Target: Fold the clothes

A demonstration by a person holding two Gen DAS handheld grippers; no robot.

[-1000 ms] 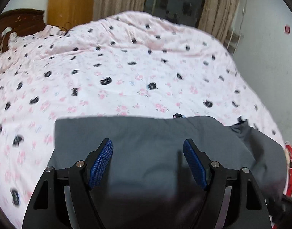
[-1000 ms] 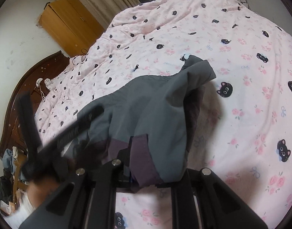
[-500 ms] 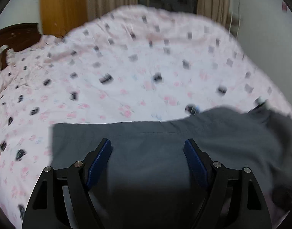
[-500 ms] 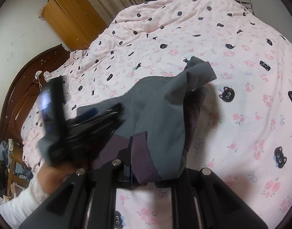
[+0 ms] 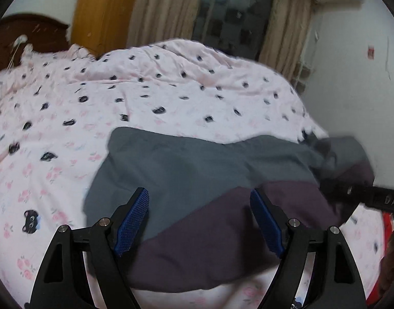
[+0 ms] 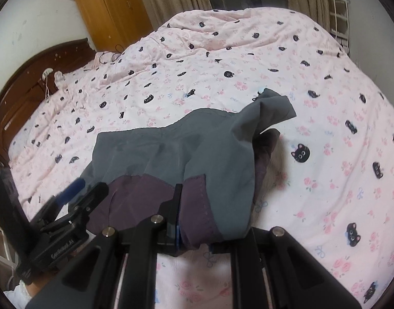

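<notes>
1. Centrally, a grey garment point(image 5: 197, 164) of smooth, thin woven cloth lies on a pink quilt point(image 5: 145, 97) printed with small black cat faces and pale roses; its upper left corner is square, and a dark purple panel point(image 5: 222, 237) with a stitched hem fills the lower centre of the left wrist view.
2. Left gripper point(image 5: 199, 221): its black arms rise from the lower edge of the frame, and its blue ribbed pads point(image 5: 134, 217) stand wide apart above the cloth, holding nothing.
3. Right gripper point(image 6: 194, 229): its black fingers are closed tight on the purple hem of the garment point(image 6: 171, 152) at lower centre, and grey cloth drapes over the right finger; the pads themselves are largely hidden by the fold.
4. Only the right wrist view shows a loose grey flap point(image 6: 271, 108) raised and curled at centre right, with dark lining under it, and the left gripper point(image 6: 68, 203) from the side at lower left, blurred, with a pale sleeve point(image 6: 19, 293) below it.
5. Only the left wrist view shows the dark window point(image 5: 235, 18) between beige curtains at top centre, and what seems to be part of the right gripper point(image 5: 364, 198) at the right edge.
6. Both views show an orange wooden wardrobe point(image 6: 112, 13) and a dark curved headboard point(image 6: 29, 85) at upper left.
</notes>
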